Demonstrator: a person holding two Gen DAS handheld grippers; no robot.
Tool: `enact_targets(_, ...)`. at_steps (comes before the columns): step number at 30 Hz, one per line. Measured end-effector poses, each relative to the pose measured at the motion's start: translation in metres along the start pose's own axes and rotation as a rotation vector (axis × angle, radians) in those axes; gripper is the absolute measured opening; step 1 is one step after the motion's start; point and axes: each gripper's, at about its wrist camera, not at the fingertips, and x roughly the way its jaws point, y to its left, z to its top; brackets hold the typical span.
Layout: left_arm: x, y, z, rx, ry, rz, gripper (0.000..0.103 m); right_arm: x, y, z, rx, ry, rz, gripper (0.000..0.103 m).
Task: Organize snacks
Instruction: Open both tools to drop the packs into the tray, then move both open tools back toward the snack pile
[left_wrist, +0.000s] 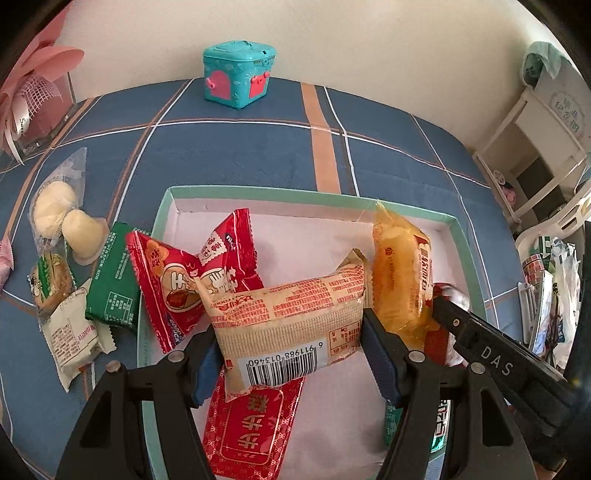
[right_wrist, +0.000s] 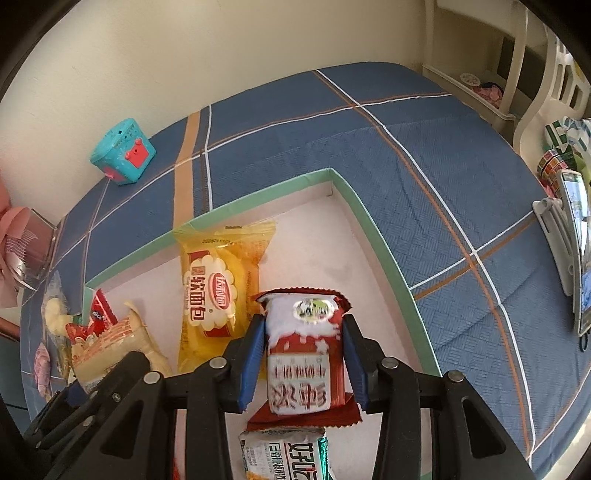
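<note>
A green-rimmed box with a pale floor lies on the blue checked cloth. My left gripper is shut on a beige snack packet with a barcode, held low over the box above a flat red packet. A crumpled red packet leans on the box's left wall. A yellow bread packet lies inside. In the right wrist view my right gripper is shut on a red-and-white packet over the box, beside the yellow bread packet. A green-and-white packet lies below it.
Left of the box lie loose snacks: a green packet, a clear bag of white buns, a white packet. A teal toy chest stands by the wall. A pink gift box sits far left. Shelves and clutter line the right edge.
</note>
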Motion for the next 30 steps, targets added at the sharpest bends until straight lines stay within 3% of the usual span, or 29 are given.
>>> enact_targets(5,-0.001,0.002,0.0,-0.012,0.016,-0.006,0.073,-0.008,0.001,0.001,-0.004,-0.011,-0.001,0.056)
enact_targets(9,-0.008,0.005,0.0,-0.018,0.018,-0.017,0.075,-0.014,0.006,0.0,-0.01,-0.009,-0.009,0.057)
enact_targets(12,-0.016,0.006,-0.001,-0.015,0.01,-0.013,0.078,-0.02,0.009,-0.004,-0.022,-0.009,-0.021,0.064)
enact_targets(17,-0.029,0.013,-0.002,-0.024,-0.017,0.05,0.088,-0.03,0.017,-0.013,-0.047,-0.008,-0.037,0.078)
enact_targets(20,-0.035,0.02,-0.005,-0.024,-0.034,0.094,0.089,-0.035,0.022,-0.02,-0.067,-0.008,-0.04,0.08)
enact_targets(24,-0.042,0.028,-0.01,-0.011,-0.065,0.159,0.099,-0.039,0.029,-0.029,-0.083,-0.008,-0.045,0.081)
enact_targets(30,-0.053,0.041,-0.016,-0.013,-0.087,0.2,0.1,-0.04,0.039,-0.039,-0.104,-0.001,-0.038,0.087)
